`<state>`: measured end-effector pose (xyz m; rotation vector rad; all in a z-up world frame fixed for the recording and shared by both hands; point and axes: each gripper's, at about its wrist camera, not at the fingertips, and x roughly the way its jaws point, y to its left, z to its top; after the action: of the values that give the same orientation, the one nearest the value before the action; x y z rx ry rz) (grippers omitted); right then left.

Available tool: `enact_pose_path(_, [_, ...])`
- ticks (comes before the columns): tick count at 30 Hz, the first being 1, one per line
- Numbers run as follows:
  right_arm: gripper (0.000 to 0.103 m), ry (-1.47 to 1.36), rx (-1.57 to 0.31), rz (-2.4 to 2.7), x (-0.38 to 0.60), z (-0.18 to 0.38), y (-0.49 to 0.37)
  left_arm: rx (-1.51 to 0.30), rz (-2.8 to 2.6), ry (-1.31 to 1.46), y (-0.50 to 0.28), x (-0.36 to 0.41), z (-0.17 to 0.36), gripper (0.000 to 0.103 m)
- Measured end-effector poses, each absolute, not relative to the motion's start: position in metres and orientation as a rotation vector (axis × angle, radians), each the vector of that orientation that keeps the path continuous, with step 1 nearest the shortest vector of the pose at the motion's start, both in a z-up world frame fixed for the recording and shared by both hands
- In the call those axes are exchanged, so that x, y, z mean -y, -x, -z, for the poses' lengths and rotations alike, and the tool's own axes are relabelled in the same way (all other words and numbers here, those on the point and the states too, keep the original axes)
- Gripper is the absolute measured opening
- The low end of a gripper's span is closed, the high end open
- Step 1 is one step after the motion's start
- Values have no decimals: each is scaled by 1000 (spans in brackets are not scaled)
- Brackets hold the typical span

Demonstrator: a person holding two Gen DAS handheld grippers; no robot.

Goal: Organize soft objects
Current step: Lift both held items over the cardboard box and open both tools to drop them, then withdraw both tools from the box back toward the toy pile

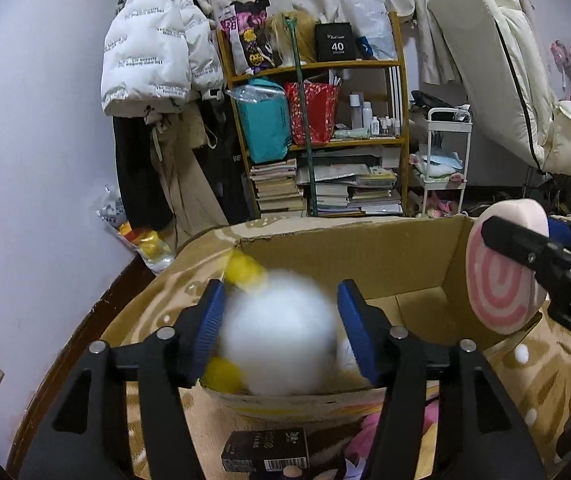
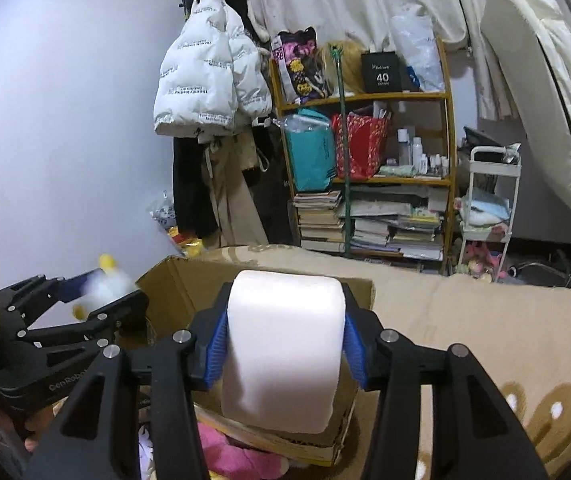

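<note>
Plush duck (image 1: 281,340) and swirl cushion (image 2: 285,344) above cardboard box (image 1: 417,256)

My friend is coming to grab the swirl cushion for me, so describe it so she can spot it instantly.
Find the open cardboard box on the tan blanket. The swirl cushion is held at the box's right side in the right gripper. It is a thick round pad with a pink spiral face and plain pale sides, unlike the fluffy white-and-yellow plush nearby.
</note>
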<state>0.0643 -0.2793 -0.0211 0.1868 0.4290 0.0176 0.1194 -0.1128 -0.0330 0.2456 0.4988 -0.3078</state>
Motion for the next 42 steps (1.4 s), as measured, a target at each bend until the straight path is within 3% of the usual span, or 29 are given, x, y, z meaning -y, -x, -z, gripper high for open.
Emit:
enact_pose_path(4, [77,-163,-398,-15,277,15,-61,-507,296,-249,-120,111,33,72])
enact_pose_path(9, [80,-154,-414,-7,276,13,-58,-532,266,-255,-117,103,33,87])
enact_pose_path(11, [93,-156,-415,9,275,10,-54,-528,236,-260,-112,98,31,93])
enact_pose_path(14, [103,-140,-387,18,267,3,-42,-525,231,-265,-104,91,29,97])
enact_pose_path(42, [103,-99,-433,9,230,-21,46,-641,170,-244,-5,33,8,98])
